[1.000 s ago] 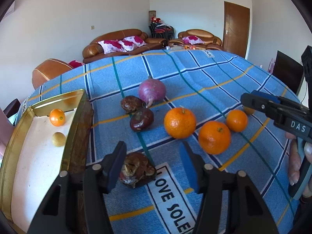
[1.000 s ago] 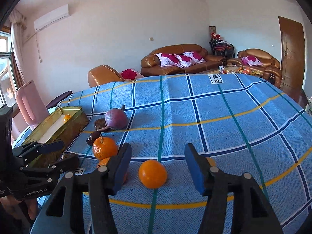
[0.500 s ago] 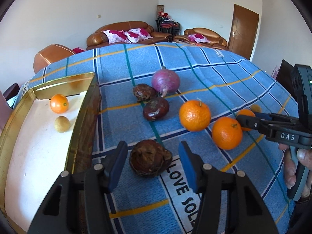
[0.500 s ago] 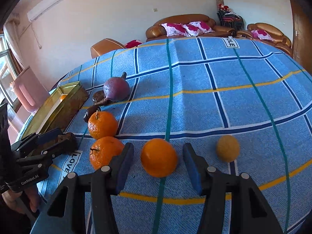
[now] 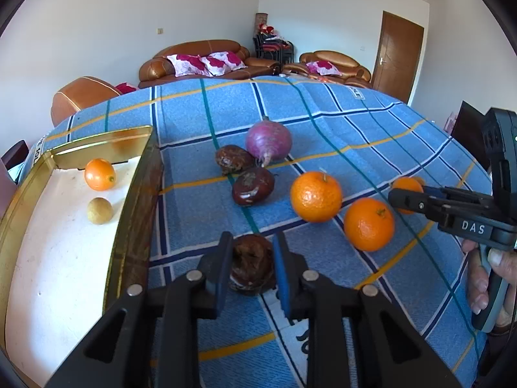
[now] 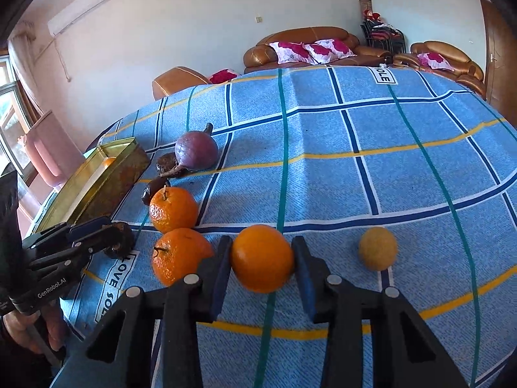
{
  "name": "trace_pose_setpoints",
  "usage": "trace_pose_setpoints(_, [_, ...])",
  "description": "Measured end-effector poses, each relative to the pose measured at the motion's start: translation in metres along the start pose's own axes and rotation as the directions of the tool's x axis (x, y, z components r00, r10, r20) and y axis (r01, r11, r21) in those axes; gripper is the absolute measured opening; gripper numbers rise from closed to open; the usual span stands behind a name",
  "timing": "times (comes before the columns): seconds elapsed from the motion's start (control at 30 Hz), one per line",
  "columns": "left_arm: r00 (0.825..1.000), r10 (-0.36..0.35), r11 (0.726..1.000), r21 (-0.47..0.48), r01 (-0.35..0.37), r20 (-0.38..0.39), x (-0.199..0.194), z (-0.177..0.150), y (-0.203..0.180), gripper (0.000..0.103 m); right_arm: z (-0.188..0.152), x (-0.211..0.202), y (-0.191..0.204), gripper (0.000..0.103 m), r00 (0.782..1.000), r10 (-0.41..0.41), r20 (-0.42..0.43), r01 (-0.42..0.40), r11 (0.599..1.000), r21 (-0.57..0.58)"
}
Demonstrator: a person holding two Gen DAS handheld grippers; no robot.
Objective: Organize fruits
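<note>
My left gripper [image 5: 252, 266] is shut on a wrinkled brown fruit [image 5: 251, 266] that rests on the blue checked cloth; it also shows in the right wrist view [image 6: 120, 239]. My right gripper [image 6: 262, 266] has closed around an orange [image 6: 261, 258], its pads touching both sides. Two more oranges [image 5: 315, 196] [image 5: 369, 223] lie between the grippers. Two dark brown fruits [image 5: 253, 186] [image 5: 233, 159] and a purple onion [image 5: 268, 140] lie farther back. A gold tray [image 5: 135, 174] on the left holds a small orange [image 5: 99, 174] and a small yellow fruit [image 5: 99, 210].
A small yellow fruit [image 6: 377, 248] lies right of my right gripper. The cloth [image 6: 371, 148] stretches far back and right. Brown sofas [image 5: 197, 61] stand behind the table. The tray's white floor [image 5: 58, 258] is mostly bare.
Both grippers have closed: the left onto the wrinkled brown fruit, the right onto the orange. Both moved forward and lower toward their fruit.
</note>
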State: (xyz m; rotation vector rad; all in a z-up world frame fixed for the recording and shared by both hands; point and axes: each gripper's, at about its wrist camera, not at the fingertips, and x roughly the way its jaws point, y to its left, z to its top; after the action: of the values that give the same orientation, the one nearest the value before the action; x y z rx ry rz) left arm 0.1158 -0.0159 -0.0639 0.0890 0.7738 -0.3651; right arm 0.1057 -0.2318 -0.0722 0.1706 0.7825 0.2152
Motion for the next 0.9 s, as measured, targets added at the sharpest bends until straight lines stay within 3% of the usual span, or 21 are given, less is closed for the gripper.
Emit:
trace_pose_setpoints(0.2, [1.000, 0.007, 1.000, -0.004, -0.007, -0.005, 0.001, 0.000, 0.000, 0.030, 0.002, -0.002, 0.004, 0.039, 1.000, -0.006, 0.014, 0.006, 1.000, -0.019])
trace_pose_setpoints(0.33, [0.999, 0.015, 1.000, -0.006, -0.015, -0.050, 0.010, 0.001, 0.000, 0.059, 0.002, -0.002, 0.004, 0.039, 1.000, -0.001, 0.012, 0.001, 1.000, -0.020])
trace_pose_setpoints(0.43, [0.996, -0.030, 0.999, -0.024, 0.028, -0.085, 0.017, 0.000, 0.003, 0.061, 0.002, -0.001, 0.005, 0.039, 1.000, 0.002, 0.007, -0.002, 1.000, -0.025])
trace_pose_setpoints(0.5, [0.994, -0.051, 0.998, -0.033, 0.048, -0.094, 0.018, 0.000, 0.004, 0.054, 0.002, -0.001, 0.006, 0.039, 1.000, 0.002, 0.008, -0.002, 1.000, -0.030])
trace_pose_setpoints(0.53, [0.994, -0.061, 0.998, -0.034, 0.058, -0.095, 0.019, 0.000, 0.004, 0.041, 0.002, -0.001, 0.007, 0.039, 1.000, 0.001, 0.010, -0.001, 1.000, -0.031])
trace_pose_setpoints(0.9, [0.997, -0.054, 0.998, -0.034, 0.053, -0.047, 0.009, -0.001, 0.003, 0.040, 0.000, -0.012, 0.016, 0.039, 0.998, 0.009, 0.063, -0.005, 0.998, -0.065])
